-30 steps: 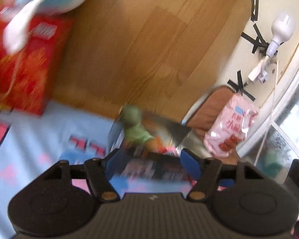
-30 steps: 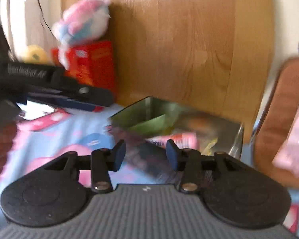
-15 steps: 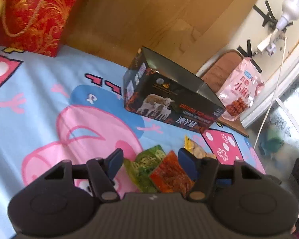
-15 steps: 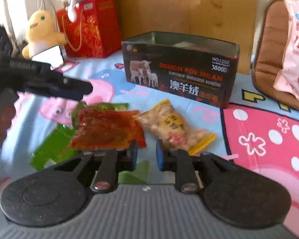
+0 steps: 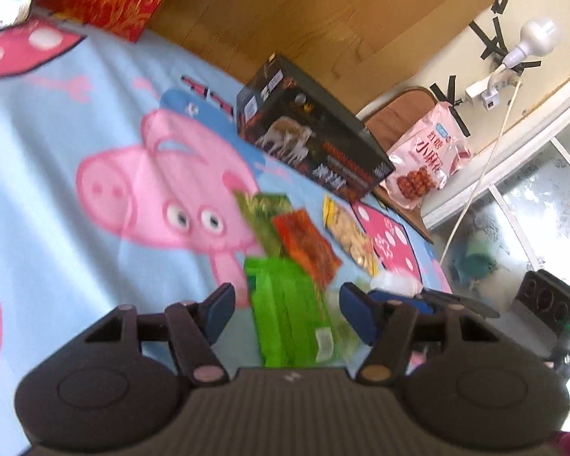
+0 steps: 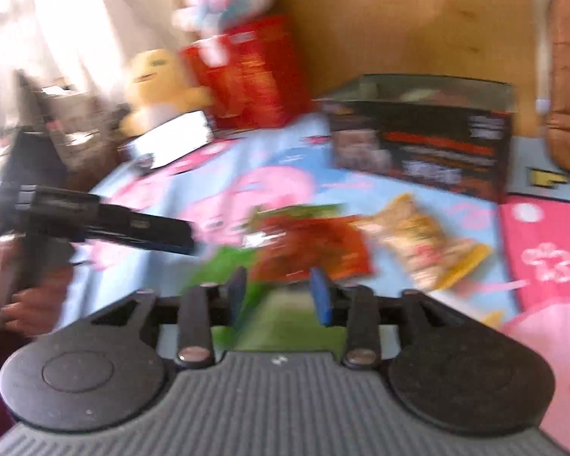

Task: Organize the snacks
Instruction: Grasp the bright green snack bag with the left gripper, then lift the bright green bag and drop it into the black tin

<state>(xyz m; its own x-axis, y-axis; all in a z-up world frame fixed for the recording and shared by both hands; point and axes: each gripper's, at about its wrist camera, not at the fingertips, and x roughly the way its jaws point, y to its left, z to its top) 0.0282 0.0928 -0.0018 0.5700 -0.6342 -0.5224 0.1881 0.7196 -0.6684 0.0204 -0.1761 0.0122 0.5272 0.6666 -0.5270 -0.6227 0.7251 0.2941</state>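
Both tools spread wide, nothing in them, snacks loose on the blanket

Left tool point(image 5: 287, 309) hangs over the green packet point(image 5: 290, 319); right tool point(image 6: 279, 292) nearby. Looks light, crinkly, probably slippery, so I'd pinch a sealed edge. Box point(image 5: 311, 140) sits just beyond the pile.

The right gripper point(image 6: 279, 288) hangs with its blue-padded fingers spread and nothing between them, over a bright green packet point(image 6: 228, 266) on the cartoon blanket point(image 6: 543, 235). Just beyond lie a red packet point(image 6: 315, 247) and a yellow snack bag point(image 6: 425, 247), with the dark open box point(image 6: 421, 144) behind them. At left a hand holds the left gripper point(image 6: 148, 231), though blur hides its fingertips.
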